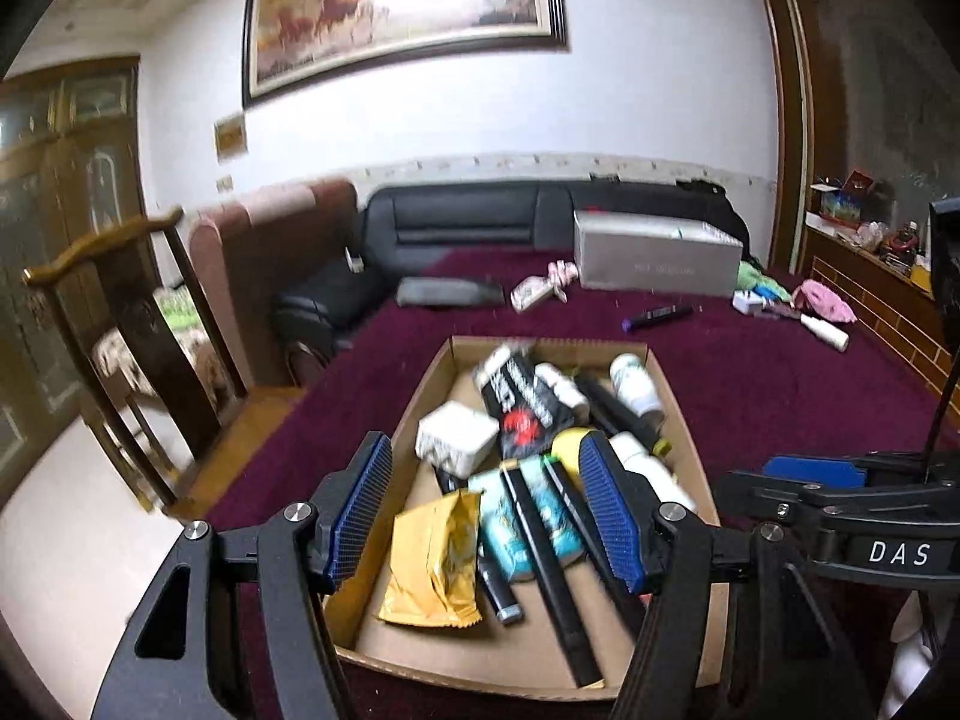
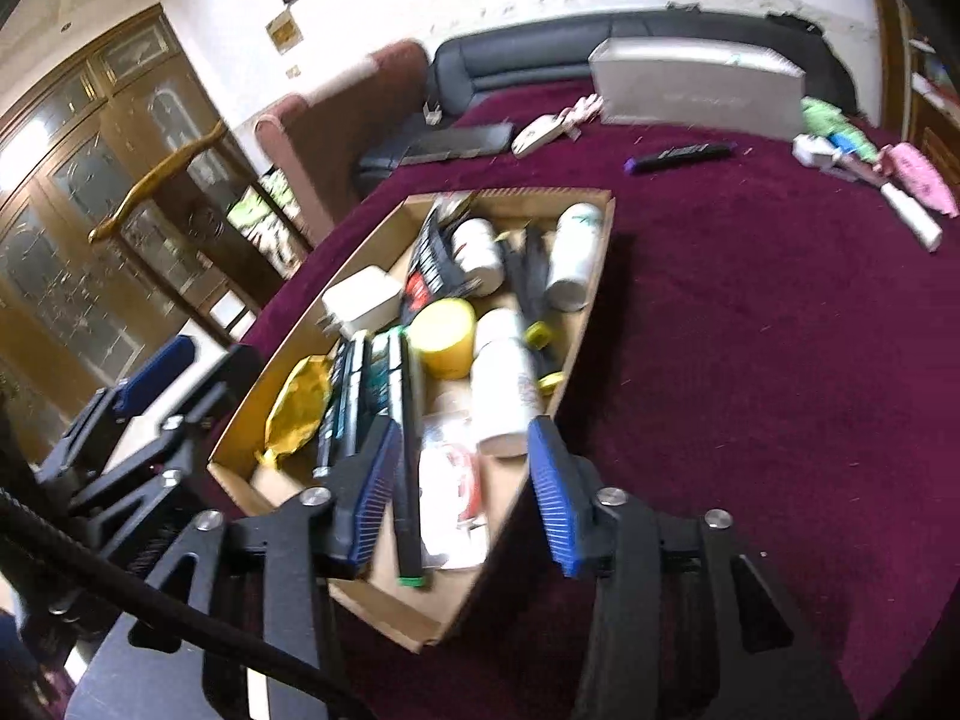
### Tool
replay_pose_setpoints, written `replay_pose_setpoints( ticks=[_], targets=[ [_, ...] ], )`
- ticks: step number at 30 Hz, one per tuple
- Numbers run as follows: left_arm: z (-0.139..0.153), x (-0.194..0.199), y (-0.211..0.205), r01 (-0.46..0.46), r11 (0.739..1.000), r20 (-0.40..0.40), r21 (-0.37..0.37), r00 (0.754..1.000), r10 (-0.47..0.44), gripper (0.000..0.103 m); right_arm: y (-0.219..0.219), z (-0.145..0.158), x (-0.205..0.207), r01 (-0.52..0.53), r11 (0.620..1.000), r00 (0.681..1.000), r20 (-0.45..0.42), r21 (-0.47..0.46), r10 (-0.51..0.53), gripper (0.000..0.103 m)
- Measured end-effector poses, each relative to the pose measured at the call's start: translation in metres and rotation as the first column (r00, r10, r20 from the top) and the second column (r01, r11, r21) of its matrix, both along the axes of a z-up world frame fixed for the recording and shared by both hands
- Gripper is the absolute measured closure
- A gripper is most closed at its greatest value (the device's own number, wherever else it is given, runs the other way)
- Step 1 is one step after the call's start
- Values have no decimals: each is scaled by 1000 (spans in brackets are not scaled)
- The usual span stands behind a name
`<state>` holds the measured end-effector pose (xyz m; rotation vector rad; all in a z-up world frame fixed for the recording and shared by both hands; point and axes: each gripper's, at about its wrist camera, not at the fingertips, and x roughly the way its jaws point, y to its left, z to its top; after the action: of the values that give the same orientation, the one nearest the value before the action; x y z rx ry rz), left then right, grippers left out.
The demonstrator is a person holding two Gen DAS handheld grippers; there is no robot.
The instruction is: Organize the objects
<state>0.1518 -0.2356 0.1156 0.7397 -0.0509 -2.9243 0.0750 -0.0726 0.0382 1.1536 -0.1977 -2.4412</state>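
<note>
A shallow cardboard tray (image 1: 690, 438) sits on a maroon cloth and holds several items: a yellow foil packet (image 1: 438, 558), black markers (image 1: 552, 564), a white adapter (image 1: 456, 438), a black snack bag (image 1: 519, 402) and white bottles (image 1: 636, 387). My left gripper (image 1: 486, 504) hovers open and empty over the tray's near end. My right gripper (image 2: 462, 486) is open and empty above the tray's near right corner (image 2: 444, 630). It also shows in the left wrist view (image 1: 840, 498). A yellow cup (image 2: 447, 336) lies in the tray.
Loose on the cloth beyond the tray: a black marker with purple cap (image 1: 657, 317), a grey box (image 1: 654, 258), a pink-white pouch (image 1: 540, 288), a white tube (image 1: 825, 330), pink and green items (image 1: 822, 300). A wooden chair (image 1: 120, 324) stands left; a black sofa (image 1: 468, 222) behind.
</note>
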Motion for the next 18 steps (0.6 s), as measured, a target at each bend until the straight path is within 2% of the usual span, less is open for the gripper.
replay_pose_setpoints(
  ticks=[2, 7, 12, 15, 18],
  targets=[
    [6, 4, 7, -12, 1000, -34, -20, 999, 12, 36, 7, 5, 5, 27, 1000, 999, -41, 10, -26, 50],
    [18, 12, 21, -39, 998, -100, -49, 994, 34, 36, 26, 16, 17, 84, 996, 988, -133, 29, -80, 43],
    [27, 17, 33, -46, 996, -131, -71, 991, 36, 34, 39, 21, 24, 130, 991, 974, -193, 33, -121, 35],
    [30, 19, 39, -53, 995, -139, -81, 989, 41, 34, 46, 25, 30, 160, 987, 961, -232, 31, -149, 34],
    [31, 19, 46, -53, 994, -132, -91, 990, 41, 34, 50, 30, 34, 191, 981, 945, -278, 37, -174, 26]
  ],
)
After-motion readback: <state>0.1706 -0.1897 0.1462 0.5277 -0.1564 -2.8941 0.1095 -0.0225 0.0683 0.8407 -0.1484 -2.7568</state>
